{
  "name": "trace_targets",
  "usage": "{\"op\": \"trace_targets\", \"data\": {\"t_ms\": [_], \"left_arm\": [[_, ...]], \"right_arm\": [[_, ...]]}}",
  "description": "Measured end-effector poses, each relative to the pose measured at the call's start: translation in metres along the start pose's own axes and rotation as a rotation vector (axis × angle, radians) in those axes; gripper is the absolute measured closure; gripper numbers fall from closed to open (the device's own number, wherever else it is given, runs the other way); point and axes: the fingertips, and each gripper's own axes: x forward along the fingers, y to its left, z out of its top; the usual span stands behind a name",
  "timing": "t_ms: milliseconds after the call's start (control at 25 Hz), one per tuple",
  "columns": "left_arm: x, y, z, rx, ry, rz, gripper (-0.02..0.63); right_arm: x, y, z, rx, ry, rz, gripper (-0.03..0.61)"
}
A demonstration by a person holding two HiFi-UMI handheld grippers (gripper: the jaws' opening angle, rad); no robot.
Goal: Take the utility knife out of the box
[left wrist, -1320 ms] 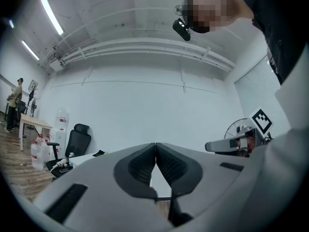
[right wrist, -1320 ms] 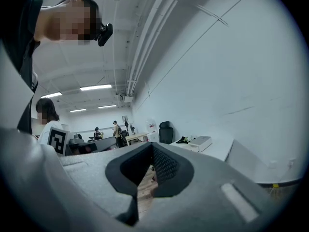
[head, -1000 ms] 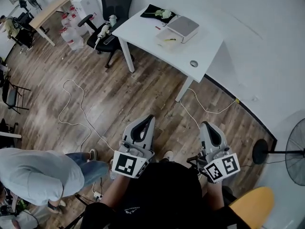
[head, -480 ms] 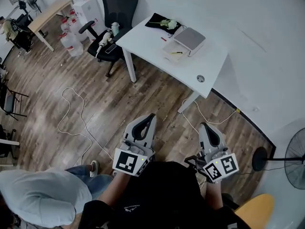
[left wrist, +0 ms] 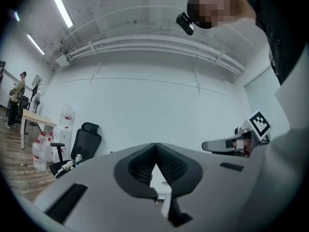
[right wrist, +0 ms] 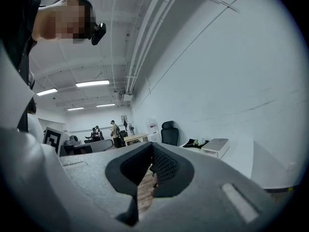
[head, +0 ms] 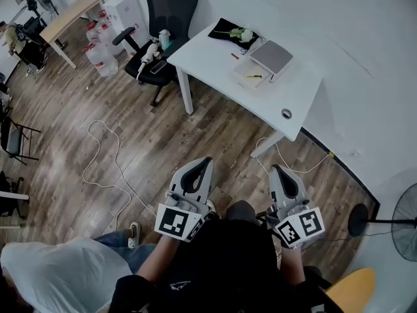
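Observation:
On the white table (head: 215, 51) at the far right stands a flat box: its grey lid (head: 272, 56) lies beside an open white tray (head: 251, 74). A small yellow item (head: 254, 76), too small to identify, lies in the tray. Both grippers are held low near my body, over the wooden floor and far from the table. The left gripper (head: 202, 163) (left wrist: 155, 145) is shut with nothing in it. So is the right gripper (head: 279, 170) (right wrist: 152, 147). From the right gripper view the box (right wrist: 217, 146) shows at the right.
A black office chair (head: 168, 8) stands left of the table, with water bottles (head: 101, 51) and a wooden desk (head: 65, 15) beyond. A white cable (head: 104, 155) loops on the floor. A person in a grey shirt (head: 58, 279) is at lower left. A fan (head: 407, 220) stands at right.
The table and box have slid right and slightly down in the head view. The person in grey has shifted lower left. Both grippers stay shut in the same place.

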Motion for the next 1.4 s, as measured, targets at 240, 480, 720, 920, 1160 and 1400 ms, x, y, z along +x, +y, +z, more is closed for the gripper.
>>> {"op": "trace_targets", "data": {"t_ms": [240, 480, 720, 920, 1160, 1400], "left_arm": [[0.008, 0.019, 0.001, 0.022, -0.003, 0.023, 0.609], [0.034, 0.042, 0.0, 0.037, -0.004, 0.057, 0.609], [0.084, 0.066, 0.004, 0.031, -0.007, 0.079, 0.609], [0.134, 0.087, 0.002, 0.009, -0.001, 0.103, 0.609], [0.192, 0.109, 0.005, -0.022, 0.003, 0.161, 0.609], [0.244, 0.119, 0.01, -0.069, -0.031, 0.2, 0.607]], "right_arm": [[0.016, -0.012, -0.001, 0.01, 0.012, -0.009, 0.575], [0.05, -0.037, -0.001, 0.02, 0.022, 0.012, 0.575], [0.102, -0.072, 0.013, 0.022, 0.02, 0.046, 0.575], [0.146, -0.113, 0.028, 0.024, 0.026, 0.06, 0.575], [0.195, -0.161, 0.046, 0.03, 0.06, 0.107, 0.575], [0.235, -0.206, 0.06, 0.042, 0.079, 0.168, 0.575]]}}
